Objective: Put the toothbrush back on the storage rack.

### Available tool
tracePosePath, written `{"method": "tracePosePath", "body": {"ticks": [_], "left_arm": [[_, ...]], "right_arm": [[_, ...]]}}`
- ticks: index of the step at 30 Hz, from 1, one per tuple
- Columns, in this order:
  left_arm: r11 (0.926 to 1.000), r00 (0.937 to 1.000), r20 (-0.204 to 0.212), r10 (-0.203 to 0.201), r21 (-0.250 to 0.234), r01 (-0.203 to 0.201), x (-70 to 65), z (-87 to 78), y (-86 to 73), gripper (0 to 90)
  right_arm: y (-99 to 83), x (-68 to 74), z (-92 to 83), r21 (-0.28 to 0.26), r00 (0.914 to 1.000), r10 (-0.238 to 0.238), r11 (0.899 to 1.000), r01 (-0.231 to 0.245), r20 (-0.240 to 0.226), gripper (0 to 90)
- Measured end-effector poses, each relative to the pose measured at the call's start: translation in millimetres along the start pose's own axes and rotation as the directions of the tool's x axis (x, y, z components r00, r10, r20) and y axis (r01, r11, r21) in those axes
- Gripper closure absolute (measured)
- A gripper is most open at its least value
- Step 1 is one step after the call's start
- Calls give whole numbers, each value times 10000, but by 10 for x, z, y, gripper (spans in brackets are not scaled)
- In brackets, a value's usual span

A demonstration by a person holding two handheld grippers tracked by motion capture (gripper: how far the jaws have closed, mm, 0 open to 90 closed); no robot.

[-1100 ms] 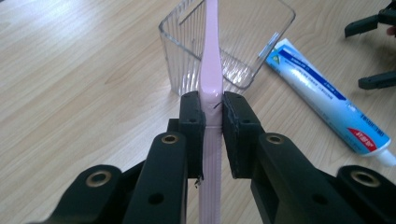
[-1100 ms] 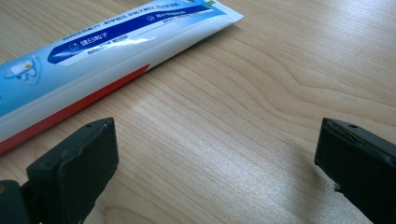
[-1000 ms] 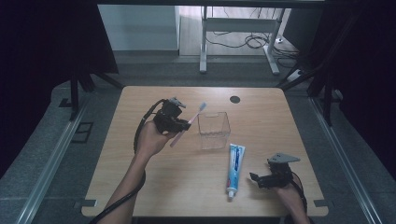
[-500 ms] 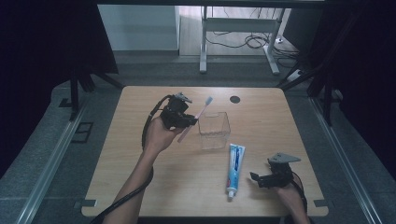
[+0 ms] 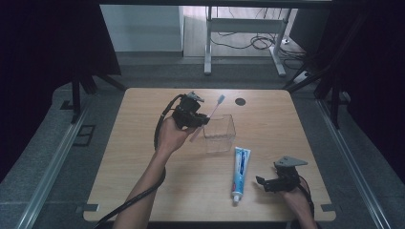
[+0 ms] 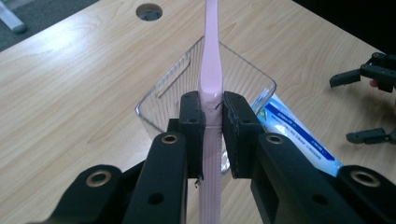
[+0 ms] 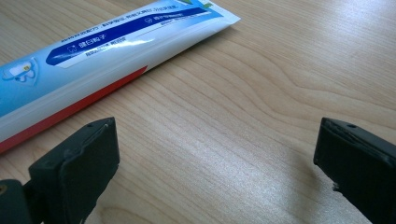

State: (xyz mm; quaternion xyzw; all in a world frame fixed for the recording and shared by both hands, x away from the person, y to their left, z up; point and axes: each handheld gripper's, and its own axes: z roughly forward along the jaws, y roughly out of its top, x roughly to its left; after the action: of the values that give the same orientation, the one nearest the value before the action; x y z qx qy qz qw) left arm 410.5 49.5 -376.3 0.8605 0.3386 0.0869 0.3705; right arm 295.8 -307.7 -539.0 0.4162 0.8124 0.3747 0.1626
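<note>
pink toothbrush (image 6: 211, 70) clamped, clear box (image 6: 243, 79) behind

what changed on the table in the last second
The left tool, shut on the pink toothbrush, carried it rightward until it sits over the clear container. The right tool stayed open beside the toothpaste tube, which did not move.
</note>
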Motion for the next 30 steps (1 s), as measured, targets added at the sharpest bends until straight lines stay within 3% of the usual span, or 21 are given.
{"method": "tracePosePath", "body": {"ticks": [22,30], "left_arm": [[9976,9983,-245,524,-448,-534,-158,259,307,787],[9976,9987,-300,401,-546,-417,-147,436,326,787]], "right_arm": [[-2,-4,-1,0,10000,-66,10000,66,-45,13],[-5,-16,-11,-31,10000,-13,10000,12,-33,15]]}}
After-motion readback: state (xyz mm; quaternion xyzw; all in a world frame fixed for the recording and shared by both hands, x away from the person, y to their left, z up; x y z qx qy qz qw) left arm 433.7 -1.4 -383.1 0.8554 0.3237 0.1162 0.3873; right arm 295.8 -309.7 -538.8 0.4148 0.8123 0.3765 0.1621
